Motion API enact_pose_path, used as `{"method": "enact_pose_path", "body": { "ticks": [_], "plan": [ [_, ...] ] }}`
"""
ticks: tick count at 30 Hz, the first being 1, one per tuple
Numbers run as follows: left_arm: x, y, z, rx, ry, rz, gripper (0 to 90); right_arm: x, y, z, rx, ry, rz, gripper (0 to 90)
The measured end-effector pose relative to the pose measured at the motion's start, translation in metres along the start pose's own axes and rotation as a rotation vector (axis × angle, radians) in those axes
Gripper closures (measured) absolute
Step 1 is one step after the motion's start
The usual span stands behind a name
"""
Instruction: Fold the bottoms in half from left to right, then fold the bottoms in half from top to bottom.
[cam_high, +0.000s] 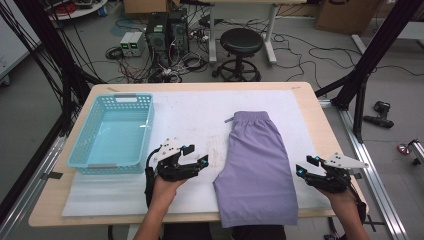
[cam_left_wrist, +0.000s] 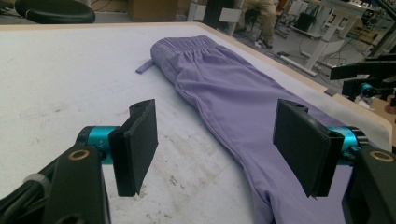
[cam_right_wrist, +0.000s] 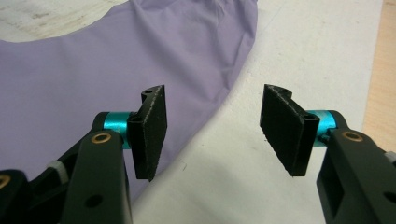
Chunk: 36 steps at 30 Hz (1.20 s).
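1. The grey floor beyond the far edge of the table is strewn with black cables.
2. A round black stool stands just past the table's far edge, near the middle.
3. Left of the stool, two dark computer towers stand upright with tangled wires at their base, and a small pale box with green lights stands at their left.
4. A pale desk frame stands behind the stool.
5. Cardboard boxes stand at the far right.
6. Black frame struts slant down at both sides.
7. A dark power tool lies on the floor at right.
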<state>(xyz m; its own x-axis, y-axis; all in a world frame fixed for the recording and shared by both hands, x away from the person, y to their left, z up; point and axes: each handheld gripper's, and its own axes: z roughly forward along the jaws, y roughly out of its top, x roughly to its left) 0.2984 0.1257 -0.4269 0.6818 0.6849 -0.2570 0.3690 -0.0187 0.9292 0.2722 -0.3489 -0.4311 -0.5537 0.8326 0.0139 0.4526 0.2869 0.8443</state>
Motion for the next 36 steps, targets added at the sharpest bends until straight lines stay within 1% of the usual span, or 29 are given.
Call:
{"method": "enact_pose_path", "body": {
  "ticks": [2, 4, 7, 8, 10, 11, 12, 14, 15, 16, 18, 21, 22, 25, 28, 31, 33, 36],
  "plan": [
    [0.001, 0.000, -0.001, -0.001, 0.005, -0.006, 27.0, 0.001, 0.001, 0.000, 0.000, 0.007, -0.010, 46.5],
    [0.001, 0.000, -0.002, -0.007, 0.007, -0.012, 25.4, 0.002, 0.002, 0.000, -0.003, 0.005, -0.007, 46.5],
    [-0.001, -0.001, -0.001, -0.002, -0.005, -0.013, 22.7, 0.002, 0.002, -0.001, -0.008, -0.006, 0.001, 46.4],
    [-0.002, -0.002, -0.001, 0.006, -0.011, -0.009, 22.6, 0.002, 0.002, -0.001, -0.006, -0.009, -0.001, 46.4],
    [-0.001, -0.005, 0.002, 0.030, -0.022, -0.023, 22.6, 0.002, 0.001, 0.000, -0.005, -0.013, 0.004, 46.1],
    [-0.001, -0.006, 0.003, 0.044, -0.017, -0.029, 22.6, 0.002, 0.000, 0.000, -0.002, -0.012, 0.003, 46.1],
    [-0.001, -0.008, 0.004, 0.052, -0.019, -0.037, 22.6, 0.003, -0.001, 0.001, 0.003, -0.007, 0.008, 46.8],
    [-0.002, -0.011, 0.005, 0.067, -0.028, -0.035, 23.6, 0.003, -0.003, 0.003, 0.012, 0.003, 0.008, 49.1],
    [-0.003, -0.012, 0.006, 0.088, -0.042, -0.031, 27.1, 0.004, -0.003, 0.003, 0.013, 0.007, 0.014, 50.4],
    [-0.004, -0.014, 0.006, 0.100, -0.049, -0.030, 32.5, 0.004, -0.004, 0.004, 0.018, 0.014, 0.026, 52.7],
    [-0.007, -0.016, 0.008, 0.134, -0.064, -0.031, 41.3, 0.004, -0.004, 0.005, 0.027, 0.023, 0.034, 55.4],
    [-0.012, -0.022, 0.013, 0.181, -0.088, -0.039, 49.8, 0.005, -0.004, 0.006, 0.041, 0.041, 0.046, 60.2],
    [-0.015, -0.024, 0.014, 0.194, -0.099, -0.039, 51.8, 0.005, -0.004, 0.006, 0.050, 0.048, 0.045, 61.1],
    [-0.022, -0.028, 0.020, 0.239, -0.108, -0.037, 56.1, 0.006, -0.004, 0.006, 0.061, 0.051, 0.053, 61.6],
    [-0.027, -0.031, 0.027, 0.264, -0.114, -0.037, 57.8, 0.005, -0.005, 0.007, 0.076, 0.049, 0.065, 61.7],
    [-0.031, -0.033, 0.036, 0.307, -0.119, -0.037, 58.5, 0.006, -0.007, 0.010, 0.098, 0.054, 0.074, 61.6],
    [-0.034, -0.035, 0.041, 0.342, -0.113, -0.027, 60.8, 0.007, -0.009, 0.013, 0.115, 0.058, 0.080, 61.5],
    [-0.037, -0.035, 0.044, 0.375, -0.100, -0.005, 74.3, 0.009, -0.010, 0.018, 0.140, 0.068, 0.079, 61.5]
  ]
}}
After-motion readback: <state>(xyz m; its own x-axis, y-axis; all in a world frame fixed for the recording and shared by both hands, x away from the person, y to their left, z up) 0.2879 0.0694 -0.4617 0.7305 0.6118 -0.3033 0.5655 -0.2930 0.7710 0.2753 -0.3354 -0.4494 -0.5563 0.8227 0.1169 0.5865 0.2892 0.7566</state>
